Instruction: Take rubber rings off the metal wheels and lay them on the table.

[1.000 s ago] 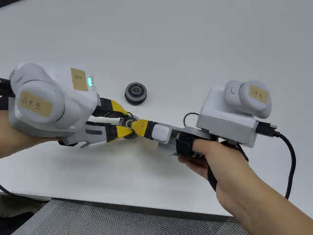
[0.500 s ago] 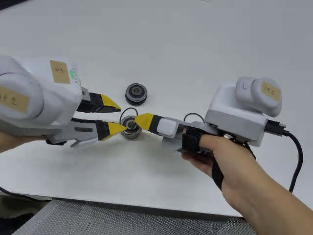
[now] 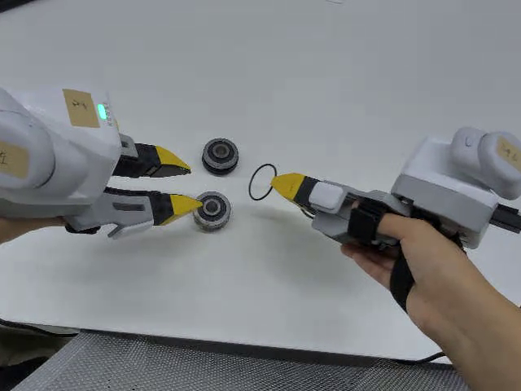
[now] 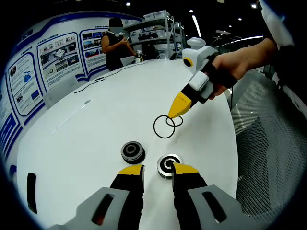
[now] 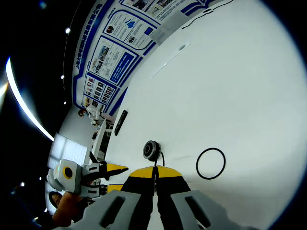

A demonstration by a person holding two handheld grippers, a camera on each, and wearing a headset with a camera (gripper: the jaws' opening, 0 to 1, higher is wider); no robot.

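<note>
In the head view the right gripper (image 3: 281, 184) has its jaws clenched, their tip at the edge of the rubber ring (image 3: 250, 182). The ring lies on the bench (image 3: 326, 81) just beside the two wheels. The left gripper (image 3: 183, 184) has its jaws parted and holding nothing, with the lower one touching or just beside the bare wheel (image 3: 212, 210).

In the left gripper view the dark wheel (image 4: 133, 152) sits just beside the bare one and seems to have its ring on.

In the right gripper view the ring lies flat, apart from the shut tips, so it looks laid down. The right tip should lift straight off without dragging the ring. The left jaws should then clamp the dark wheel by its faces, leaving the rim free to hook.
</note>
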